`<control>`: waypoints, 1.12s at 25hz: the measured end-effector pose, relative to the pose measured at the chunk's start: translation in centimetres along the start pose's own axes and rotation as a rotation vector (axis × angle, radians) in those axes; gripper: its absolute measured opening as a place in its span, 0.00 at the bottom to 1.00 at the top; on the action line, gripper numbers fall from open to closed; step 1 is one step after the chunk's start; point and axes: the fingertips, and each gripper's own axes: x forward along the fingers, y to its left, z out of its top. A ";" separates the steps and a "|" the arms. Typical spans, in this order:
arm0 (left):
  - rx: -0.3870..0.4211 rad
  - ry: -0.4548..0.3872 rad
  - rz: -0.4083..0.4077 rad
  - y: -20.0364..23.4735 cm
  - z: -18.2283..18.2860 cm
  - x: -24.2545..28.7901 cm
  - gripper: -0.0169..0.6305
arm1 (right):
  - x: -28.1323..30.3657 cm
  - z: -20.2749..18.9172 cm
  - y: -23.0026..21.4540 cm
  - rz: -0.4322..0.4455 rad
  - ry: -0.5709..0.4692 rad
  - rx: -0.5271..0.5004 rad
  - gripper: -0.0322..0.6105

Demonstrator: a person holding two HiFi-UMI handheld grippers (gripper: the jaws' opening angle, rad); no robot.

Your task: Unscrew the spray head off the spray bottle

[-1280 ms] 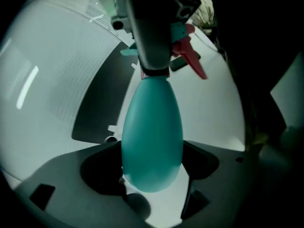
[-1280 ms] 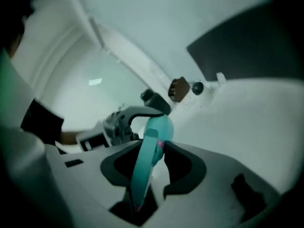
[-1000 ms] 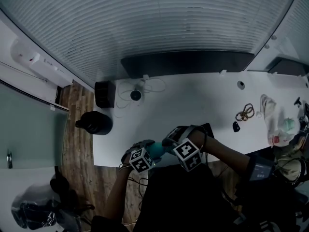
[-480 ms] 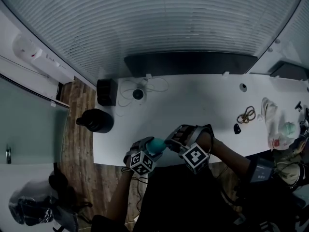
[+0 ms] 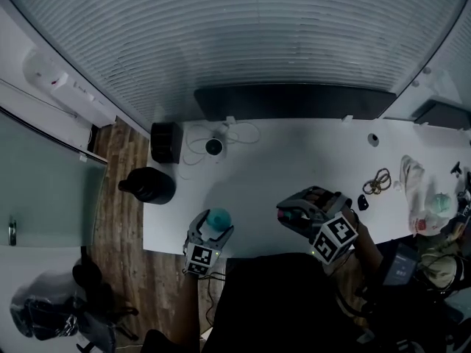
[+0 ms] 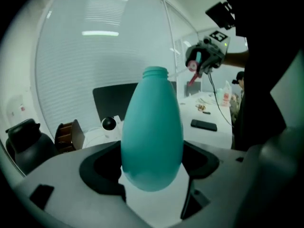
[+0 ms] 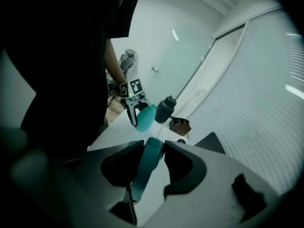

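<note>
My left gripper [image 5: 208,235] is shut on the belly of a teal spray bottle [image 5: 218,220] at the table's front edge. In the left gripper view the bottle [image 6: 152,137] stands upright between the jaws, its threaded neck bare and open. My right gripper [image 5: 294,215] is apart from it to the right, shut on the teal spray head [image 7: 147,163], whose long body runs back between the pads. The left gripper view shows the right gripper [image 6: 202,61] raised, with a pink part of the spray head [image 6: 193,75] hanging from it. The right gripper view shows the bottle [image 7: 146,117] in the left gripper [image 7: 135,110].
The white table [image 5: 280,168] carries a round white device with a cable [image 5: 214,146], rubber bands [image 5: 377,182], a small dark item [image 5: 362,201] and a plastic bag [image 5: 423,197]. A dark monitor [image 5: 294,101] lines its back edge. A black jug [image 5: 147,186] and a black box [image 5: 165,142] stand at the left.
The two grippers have parted: the right one moved right with the spray head, off the bottle. The left one turned the bottle upright and shifted slightly left.
</note>
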 end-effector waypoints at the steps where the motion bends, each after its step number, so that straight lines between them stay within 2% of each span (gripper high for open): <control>1: -0.039 -0.054 0.016 0.3 0.7 -0.5 0.60 | -0.8 0.1 -0.4 -0.026 -0.034 0.053 0.25; 3: -0.109 -0.144 0.044 0.9 1.7 -1.2 0.60 | -2.2 0.6 -1.7 -0.096 -0.172 0.238 0.25; 5: -0.137 -0.198 0.060 1.6 2.4 -1.7 0.60 | -2.4 1.0 -2.9 -0.178 -0.345 0.501 0.25; 7: -0.133 -0.221 0.067 1.7 2.9 -1.3 0.60 | -1.0 -0.1 -3.0 -0.218 -0.424 0.731 0.25; 8: -0.133 -0.225 0.078 1.8 2.9 -1.0 0.60 | 0.3 -0.7 -2.9 -0.217 -0.435 0.803 0.25; 11: -0.166 -0.226 0.113 2.1 2.3 -0.5 0.60 | 5.1 -1.2 -2.8 -0.204 -0.477 0.879 0.25; 13: -0.186 -0.217 0.092 0.8 2.6 -0.3 0.60 | 6.9 -1.5 -2.1 -0.210 -0.498 0.926 0.25; 17: -0.143 -0.199 0.031 -1.8 2.4 0.5 0.60 | 8.1 -2.9 -0.5 -0.170 -0.559 1.073 0.25; 21: -0.160 -0.162 0.018 -2.3 1.2 0.5 0.60 | 7.3 -3.8 -0.7 -0.162 -0.658 1.233 0.25; 28: -0.175 -0.120 0.025 -2.0 -0.6 0.9 0.60 | 7.0 -4.2 -1.1 -0.154 -0.729 1.298 0.25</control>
